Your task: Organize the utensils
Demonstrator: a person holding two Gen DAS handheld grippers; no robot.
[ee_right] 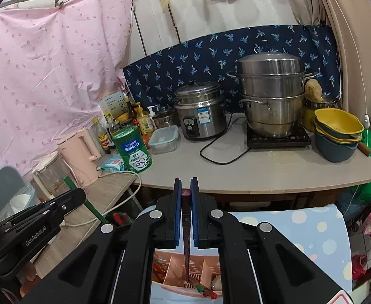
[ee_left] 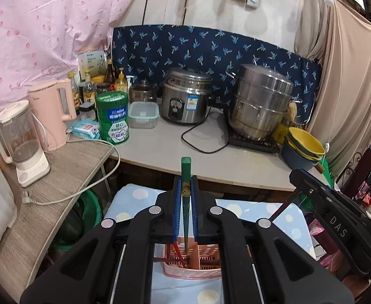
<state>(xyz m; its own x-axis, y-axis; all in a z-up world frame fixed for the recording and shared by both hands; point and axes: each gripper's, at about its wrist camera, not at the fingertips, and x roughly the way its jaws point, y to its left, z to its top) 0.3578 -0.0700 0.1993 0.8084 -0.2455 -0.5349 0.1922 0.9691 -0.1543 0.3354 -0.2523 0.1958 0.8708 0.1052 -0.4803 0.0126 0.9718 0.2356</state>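
Two chopsticks hang over one landmark, the pink utensil basket, which sits directly below both grippers. The left gripper is clamped on a green chopstick, its long axis running down into the basket's middle compartment. The right gripper pinches a dark maroon chopstick, tip likewise over the basket.

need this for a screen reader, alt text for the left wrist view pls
The left gripper is shut on a green chopstick, its tip over a pink slotted utensil basket on a dotted blue cloth. Beyond is a counter with a rice cooker and steamer pot.
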